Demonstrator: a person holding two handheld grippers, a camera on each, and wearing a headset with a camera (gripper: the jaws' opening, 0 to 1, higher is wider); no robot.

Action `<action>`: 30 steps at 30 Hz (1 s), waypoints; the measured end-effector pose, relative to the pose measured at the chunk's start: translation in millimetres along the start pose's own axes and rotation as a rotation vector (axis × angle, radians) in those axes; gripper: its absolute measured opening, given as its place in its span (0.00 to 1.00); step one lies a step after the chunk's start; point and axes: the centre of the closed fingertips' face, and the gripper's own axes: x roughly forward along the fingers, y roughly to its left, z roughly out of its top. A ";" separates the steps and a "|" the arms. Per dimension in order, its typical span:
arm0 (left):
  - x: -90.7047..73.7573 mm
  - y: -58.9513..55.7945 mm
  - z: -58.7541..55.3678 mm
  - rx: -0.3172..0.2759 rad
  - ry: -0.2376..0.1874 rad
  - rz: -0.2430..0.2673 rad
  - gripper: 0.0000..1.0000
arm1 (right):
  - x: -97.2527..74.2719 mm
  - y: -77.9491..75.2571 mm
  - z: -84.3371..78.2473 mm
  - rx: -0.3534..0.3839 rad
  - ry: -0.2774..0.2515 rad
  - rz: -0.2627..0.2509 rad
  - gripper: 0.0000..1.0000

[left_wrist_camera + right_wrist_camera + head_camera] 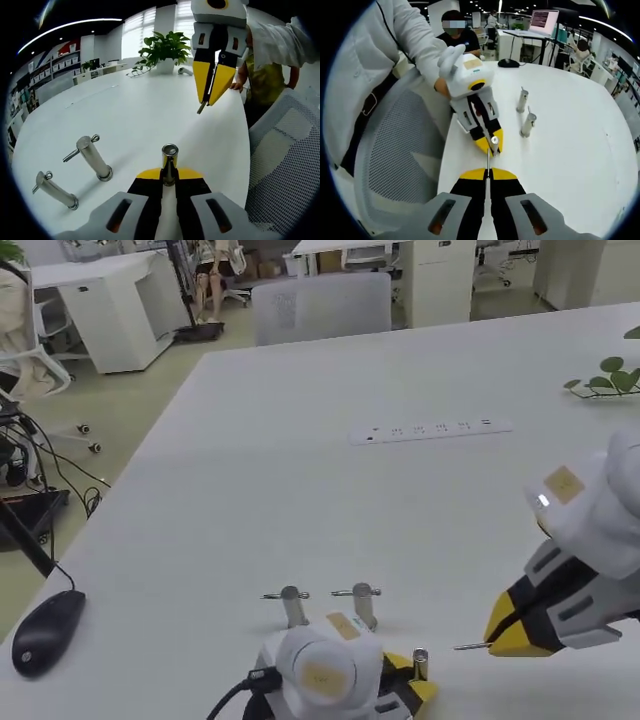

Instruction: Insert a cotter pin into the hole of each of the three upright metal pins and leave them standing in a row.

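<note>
Third pin (169, 159): plain steel, upright, no cotter in it; clamped low between the left gripper (169, 176) fingers, near the front edge of the desk (300, 490); can't make out its hole. Right gripper (488, 173) fingers pinched tight on a loose cotter pin (472, 646), held roughly level, tip aimed at the third pin's top, close but apart; bare desk between them. Left pin (292, 606) and middle pin (362, 603) stand side by side just behind the left gripper, each with a cotter through its head. Power strip (430, 430) mid-desk, mouse (45, 632) by the left edge, plant (608, 378) at the right edge; all well apart from the pins. Mesh chair (400, 150) against the near desk edge; open desk behind and to the right.
</note>
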 end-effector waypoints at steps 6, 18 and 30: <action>-1.5 -0.9 -0.2 0.108 0.004 -0.063 0.07 | 3.9 0.5 1.8 -0.004 -0.001 0.000 0.03; -4.3 -4.3 -2.7 0.218 -0.013 -0.251 0.06 | 14.7 -0.3 -3.2 -0.011 0.004 -0.010 0.03; -5.2 -8.5 -3.9 0.267 -0.015 -0.340 0.06 | 29.6 -3.5 -2.2 0.003 -0.024 -0.019 0.03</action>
